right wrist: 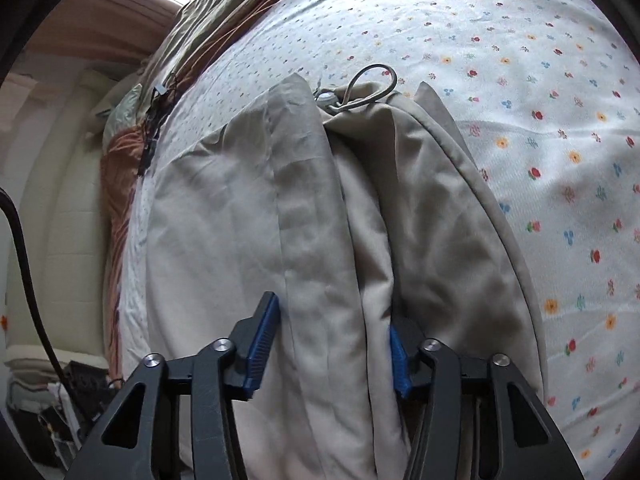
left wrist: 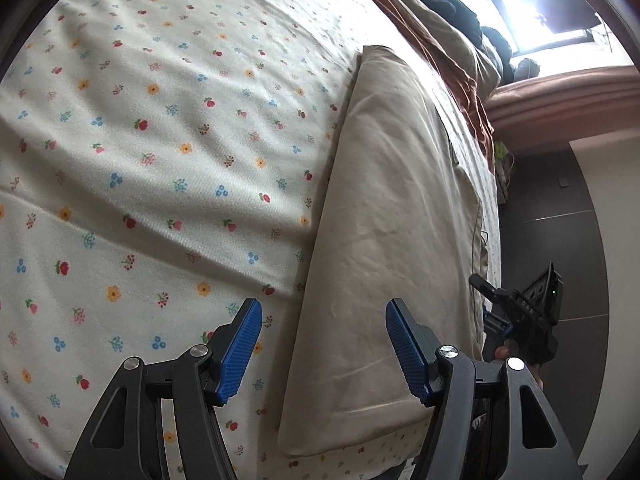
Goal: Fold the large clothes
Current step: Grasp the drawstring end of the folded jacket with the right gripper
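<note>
Beige trousers (left wrist: 392,220) lie folded lengthwise along the edge of a bed with a floral sheet (left wrist: 160,140). My left gripper (left wrist: 324,348) hovers open over the cloth's inner edge, its blue pads (left wrist: 240,352) clear of it. In the right wrist view the same trousers (right wrist: 224,220) run away from me to a waistband with a looped drawstring (right wrist: 372,92). My right gripper (right wrist: 330,344) is shut on a raised fold of this cloth, which is bunched between the pads (right wrist: 262,344). The far pad is partly hidden by fabric. The right gripper's black housing (left wrist: 528,312) shows beyond the bed edge.
A brown and olive quilt (left wrist: 452,60) is bunched at the far end of the bed, with dark clothes (left wrist: 452,4) beyond it. Dark floor (left wrist: 560,220) runs beside the bed. A black cable (right wrist: 24,240) and clutter (right wrist: 80,384) sit by the cream wall.
</note>
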Available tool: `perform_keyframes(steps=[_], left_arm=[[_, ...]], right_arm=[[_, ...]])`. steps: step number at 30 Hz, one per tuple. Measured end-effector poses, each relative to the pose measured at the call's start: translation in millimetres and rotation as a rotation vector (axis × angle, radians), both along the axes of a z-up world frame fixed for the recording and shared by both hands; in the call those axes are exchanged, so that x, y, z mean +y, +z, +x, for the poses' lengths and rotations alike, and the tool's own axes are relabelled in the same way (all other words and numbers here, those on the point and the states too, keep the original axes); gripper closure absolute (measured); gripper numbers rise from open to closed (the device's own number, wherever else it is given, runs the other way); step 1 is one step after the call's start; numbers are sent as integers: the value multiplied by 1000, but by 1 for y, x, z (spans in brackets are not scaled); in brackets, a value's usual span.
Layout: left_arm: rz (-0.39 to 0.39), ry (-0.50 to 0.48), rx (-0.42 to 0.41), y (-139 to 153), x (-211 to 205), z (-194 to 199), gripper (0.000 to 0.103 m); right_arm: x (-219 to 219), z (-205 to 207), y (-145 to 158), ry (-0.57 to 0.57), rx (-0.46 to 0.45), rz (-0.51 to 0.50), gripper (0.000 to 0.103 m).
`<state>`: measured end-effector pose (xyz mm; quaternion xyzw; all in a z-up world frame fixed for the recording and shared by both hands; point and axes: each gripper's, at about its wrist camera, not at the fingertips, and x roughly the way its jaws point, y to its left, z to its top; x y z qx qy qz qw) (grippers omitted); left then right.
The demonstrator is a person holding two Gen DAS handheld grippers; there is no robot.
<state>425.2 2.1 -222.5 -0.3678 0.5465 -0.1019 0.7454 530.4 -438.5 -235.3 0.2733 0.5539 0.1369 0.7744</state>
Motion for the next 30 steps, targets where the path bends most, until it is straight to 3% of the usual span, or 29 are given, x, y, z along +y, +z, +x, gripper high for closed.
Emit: perform_keyframes(steps=[2, 3, 7, 12, 15, 20, 25, 30], left_arm=[[-5, -3, 0, -1, -3, 3, 41], [-7, -10, 0, -1, -5, 3, 43], [-20, -44, 4, -1, -14, 3, 53], [-18, -48, -8, 6, -19, -1, 53], [-32, -59, -19, 14, -22, -2, 53], [-60, -99, -51, 26, -32, -2, 53], [-37, -118, -61, 28, -40, 0, 53], [-35, -149, -24, 17, -52, 1, 53]], right_arm=[[2, -1, 7, 12, -35, -11, 89], [6, -4, 14, 23, -63, -25, 92], [13, -20, 58, 40, -201, -61, 96], [-3, -34, 92, 24, -287, -63, 97], [-21, -39, 86, -6, -268, -54, 97], [-53, -47, 52, -88, -202, -10, 97], [-74, -57, 20, -153, -158, 9, 98], [-78, -57, 19, -159, -150, 25, 98]])
